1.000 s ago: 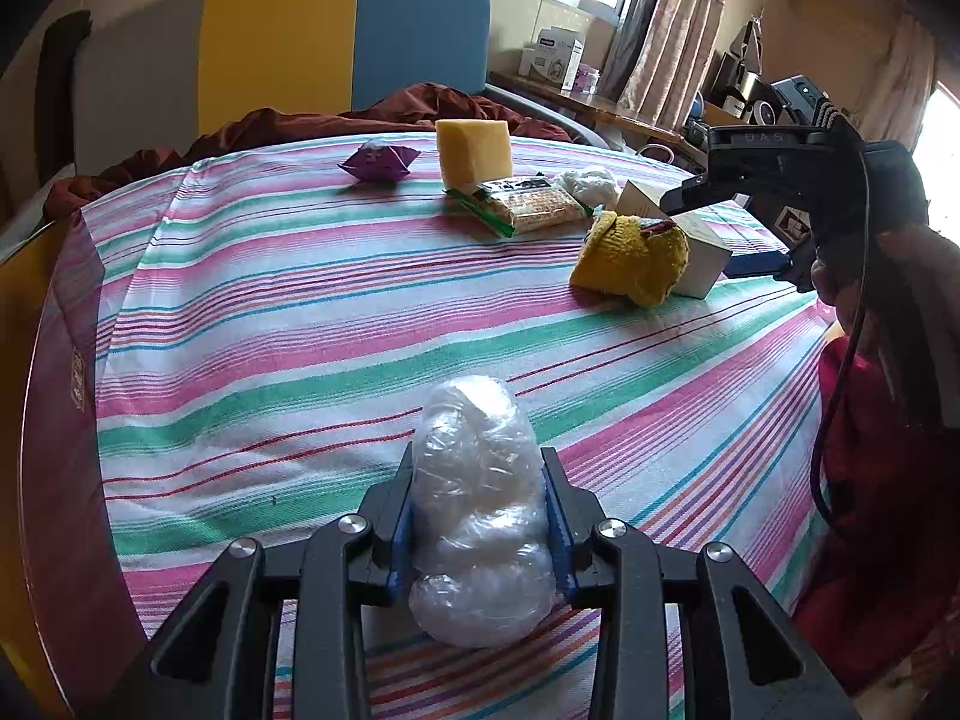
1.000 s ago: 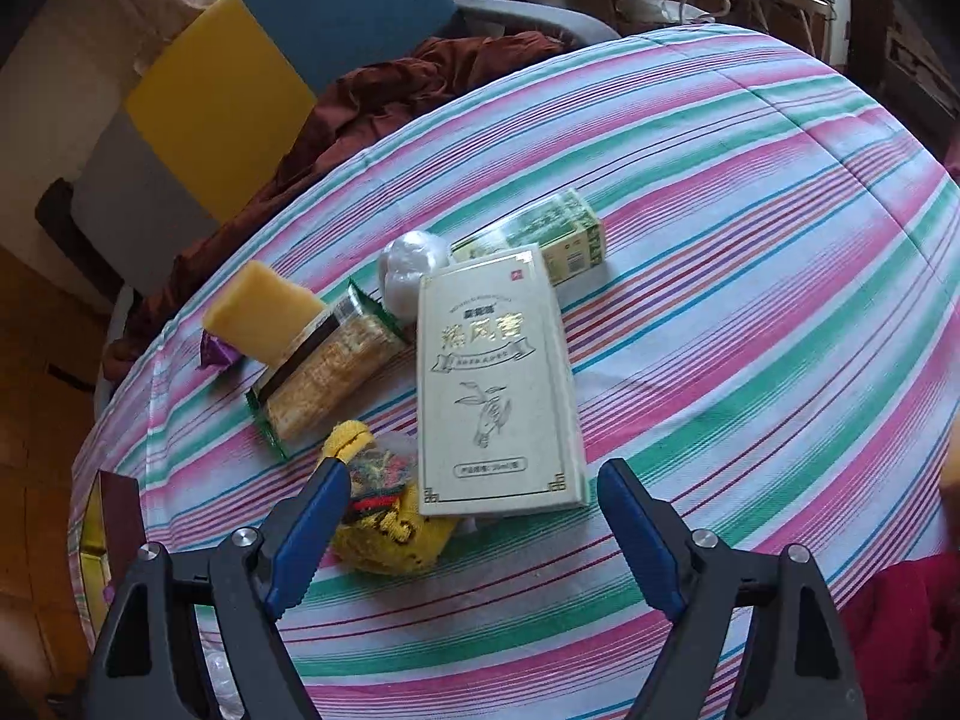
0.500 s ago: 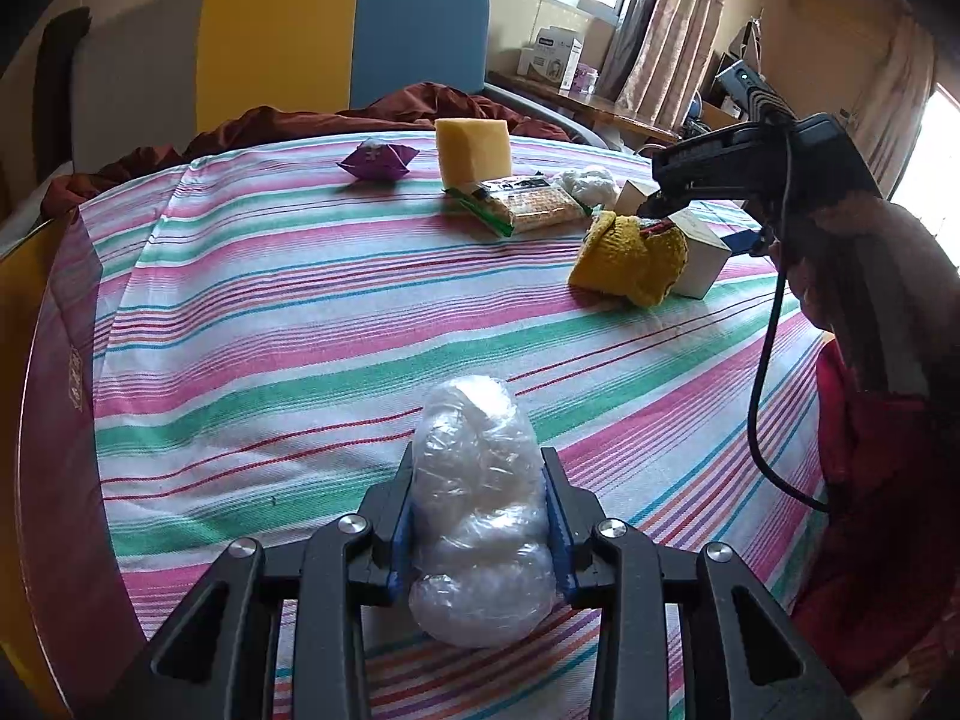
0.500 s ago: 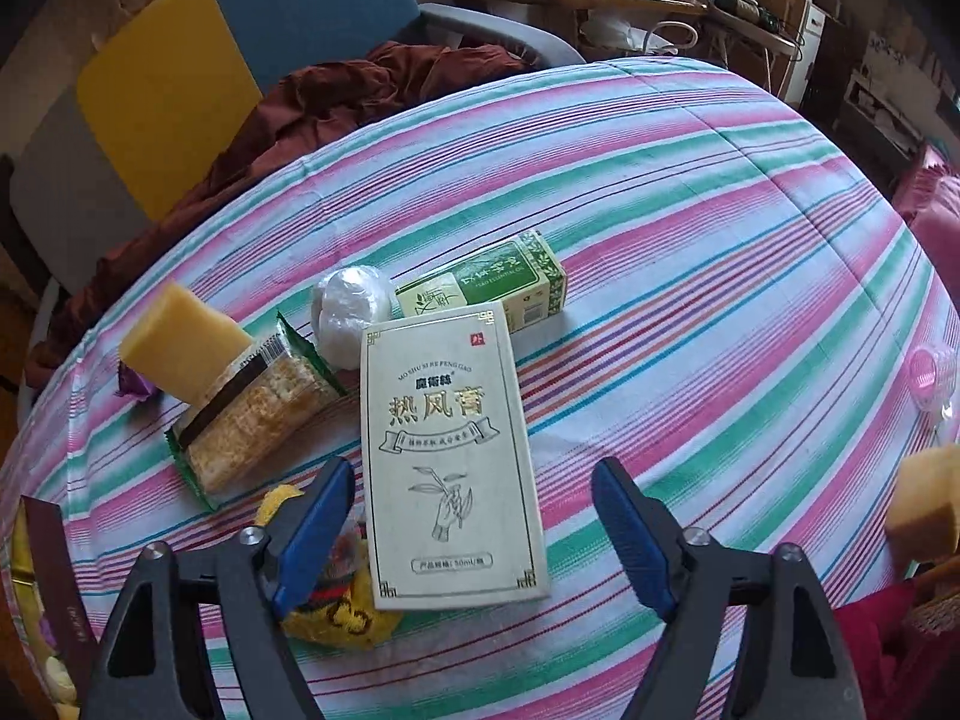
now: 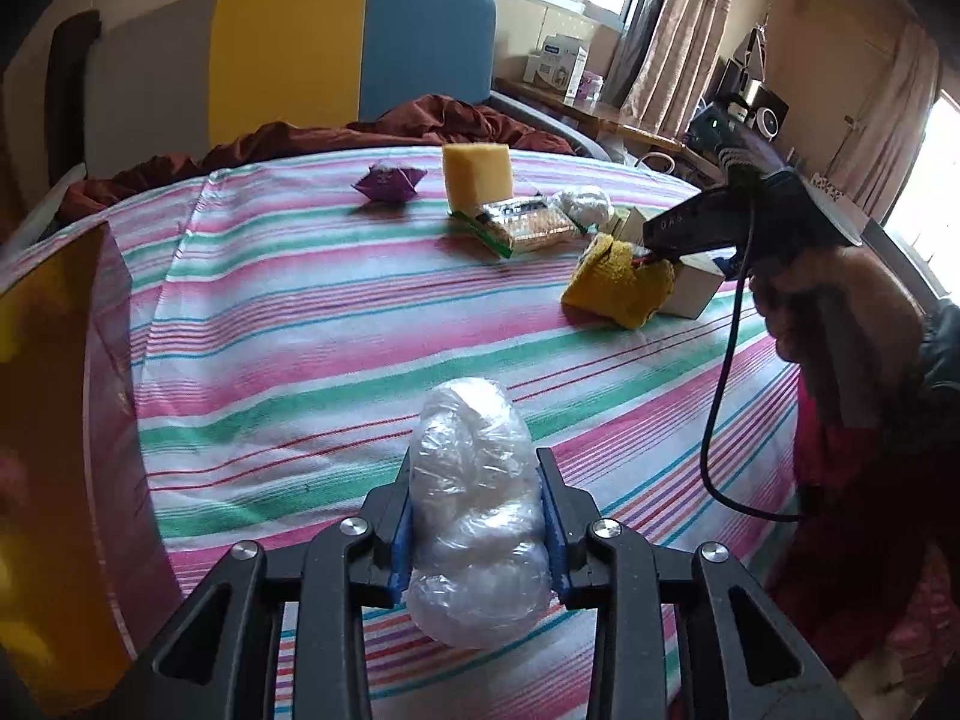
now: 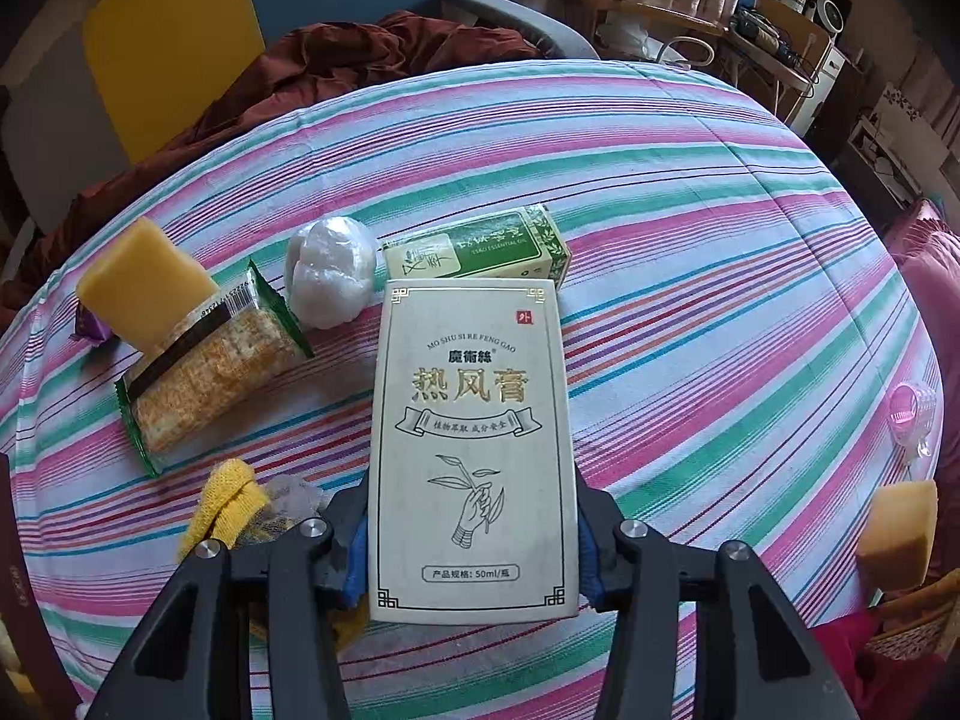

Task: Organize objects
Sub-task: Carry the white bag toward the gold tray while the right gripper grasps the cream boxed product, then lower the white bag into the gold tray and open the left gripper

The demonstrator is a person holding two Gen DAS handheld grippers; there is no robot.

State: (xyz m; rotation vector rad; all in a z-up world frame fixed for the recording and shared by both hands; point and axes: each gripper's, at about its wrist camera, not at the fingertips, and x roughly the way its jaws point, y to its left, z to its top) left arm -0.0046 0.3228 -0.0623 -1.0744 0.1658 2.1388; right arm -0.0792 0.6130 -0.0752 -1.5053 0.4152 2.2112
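Striped cloth in pink, green, blue and white covers the round table, which fills most of both views. Behind it stands a chair with yellow and blue back panels, a dark red blanket heaped on its seat.

Near the table's middle, the right gripper pinches the long sides of a cream box printed with gold Chinese characters; its blue-padded jaws press against both edges. Touching the box's far end lies a green essential oil carton. Just beside that sits a white plastic-wrapped ball. Farther left, a cracker packet with green edges lies flat, and a yellow sponge stands on its far end. A yellow knitted cloth lies just left of the right gripper.

At the near table edge, the left gripper is closed on a clear crumpled plastic bundle, squeezing its middle. A purple folded paper boat sits at the far side.
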